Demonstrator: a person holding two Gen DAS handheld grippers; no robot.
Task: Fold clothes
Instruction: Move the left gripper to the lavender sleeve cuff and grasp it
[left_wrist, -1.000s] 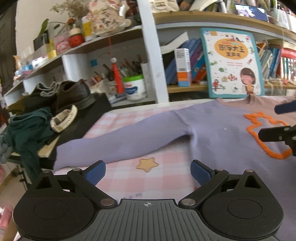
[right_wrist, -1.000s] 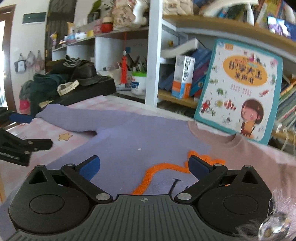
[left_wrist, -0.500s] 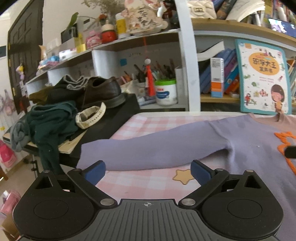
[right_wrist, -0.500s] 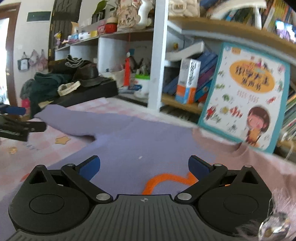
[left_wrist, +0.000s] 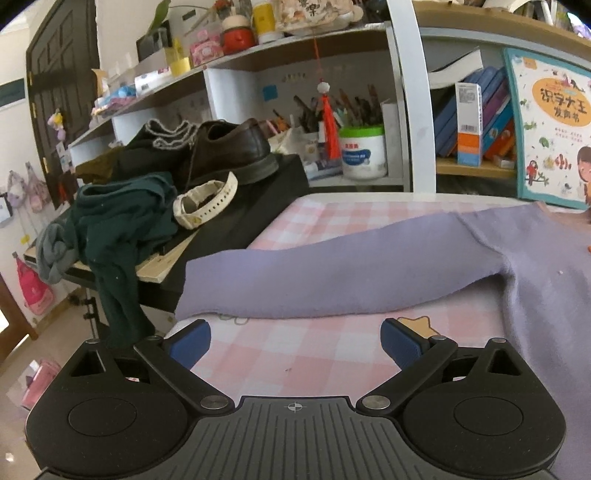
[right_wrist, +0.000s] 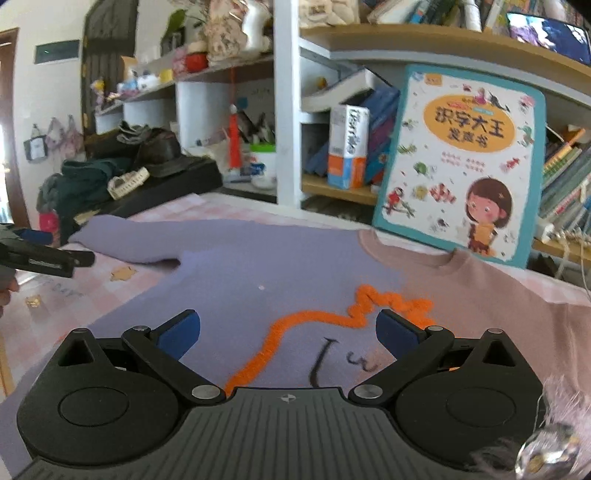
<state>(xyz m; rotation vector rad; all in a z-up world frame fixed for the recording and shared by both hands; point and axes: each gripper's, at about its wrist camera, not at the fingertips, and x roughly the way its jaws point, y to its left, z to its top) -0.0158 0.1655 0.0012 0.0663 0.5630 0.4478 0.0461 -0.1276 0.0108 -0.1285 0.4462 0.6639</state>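
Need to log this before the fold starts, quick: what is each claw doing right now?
Left claw: open, empty, facing the sweater's sleeve.
Right claw: open, empty, over the sweater.

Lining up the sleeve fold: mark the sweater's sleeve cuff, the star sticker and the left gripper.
sleeve cuff (left_wrist: 195, 291), left wrist view, cuff end.
star sticker (right_wrist: 123, 273), right wrist view, its middle.
left gripper (left_wrist: 295, 338), left wrist view, between open fingertips.

A brown shoe (left_wrist: 229, 151) sits on a black box (left_wrist: 255, 206) ahead and left of the left tool, with a cream strap (left_wrist: 205, 203) and a dark green garment (left_wrist: 118, 225) beside it. A children's book (right_wrist: 461, 166) leans against the bookshelf (right_wrist: 288, 99) ahead of the right tool, a white tub (left_wrist: 364, 151) standing further left.
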